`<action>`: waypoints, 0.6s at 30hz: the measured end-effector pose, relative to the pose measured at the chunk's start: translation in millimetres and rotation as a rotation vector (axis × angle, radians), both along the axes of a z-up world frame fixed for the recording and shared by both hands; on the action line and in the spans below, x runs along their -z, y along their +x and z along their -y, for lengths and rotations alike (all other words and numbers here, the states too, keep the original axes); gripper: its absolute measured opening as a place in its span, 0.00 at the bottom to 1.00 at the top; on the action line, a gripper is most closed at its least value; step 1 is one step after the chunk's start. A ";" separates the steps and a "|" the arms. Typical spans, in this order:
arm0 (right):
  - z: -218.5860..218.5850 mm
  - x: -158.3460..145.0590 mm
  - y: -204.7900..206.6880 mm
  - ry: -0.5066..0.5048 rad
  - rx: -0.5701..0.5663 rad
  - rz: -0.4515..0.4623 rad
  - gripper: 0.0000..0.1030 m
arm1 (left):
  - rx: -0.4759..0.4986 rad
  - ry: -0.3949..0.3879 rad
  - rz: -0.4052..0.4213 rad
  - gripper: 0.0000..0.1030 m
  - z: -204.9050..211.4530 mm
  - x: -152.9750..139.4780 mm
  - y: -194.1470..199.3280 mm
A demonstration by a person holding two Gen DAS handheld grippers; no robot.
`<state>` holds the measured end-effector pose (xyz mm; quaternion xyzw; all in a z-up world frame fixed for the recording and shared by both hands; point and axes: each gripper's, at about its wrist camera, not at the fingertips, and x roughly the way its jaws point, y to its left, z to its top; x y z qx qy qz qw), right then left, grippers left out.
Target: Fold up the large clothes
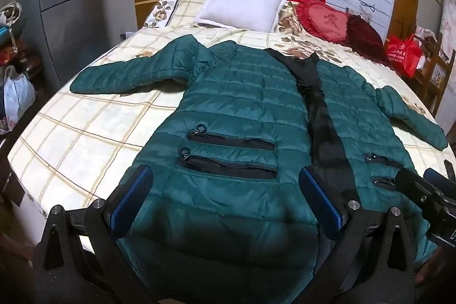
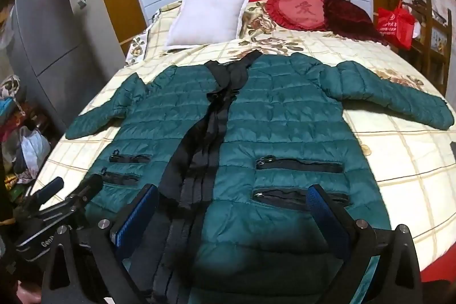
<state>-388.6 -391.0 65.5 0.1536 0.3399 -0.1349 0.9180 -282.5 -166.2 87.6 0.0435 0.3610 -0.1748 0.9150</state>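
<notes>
A dark green quilted jacket (image 1: 242,104) (image 2: 285,116) lies flat, front up, on the bed (image 1: 85,138) (image 2: 399,161), with both sleeves spread out and a black zipper strip down its middle. My left gripper (image 1: 225,187) hovers open above the jacket's left half near the hem, below the two black zip pockets (image 1: 230,150). My right gripper (image 2: 233,207) hovers open above the right half near the hem, its right finger by the lower pocket (image 2: 287,195). Neither gripper holds anything. In each view the other gripper shows at the edge.
A white pillow (image 1: 245,4) (image 2: 208,19), a red heart cushion (image 1: 322,19) (image 2: 299,10) and a dark red cushion (image 2: 350,16) lie at the head of the bed. A red bag (image 1: 404,53) (image 2: 396,24) stands right; bags (image 1: 17,96) clutter the floor left.
</notes>
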 end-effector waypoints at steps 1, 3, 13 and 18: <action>-0.2 0.7 -0.1 0.002 0.003 0.000 1.00 | 0.001 0.002 0.000 0.99 1.1 -0.6 0.5; -0.6 2.3 -0.1 0.004 0.004 -0.003 1.00 | 0.011 0.006 0.000 0.99 2.9 -0.4 -0.3; 0.2 0.0 -0.1 0.003 0.009 -0.019 1.00 | 0.034 0.007 -0.009 0.99 5.7 3.1 -3.9; -1.9 3.2 -2.1 0.009 0.004 0.004 1.00 | 0.033 0.008 -0.009 0.99 5.6 4.0 -4.6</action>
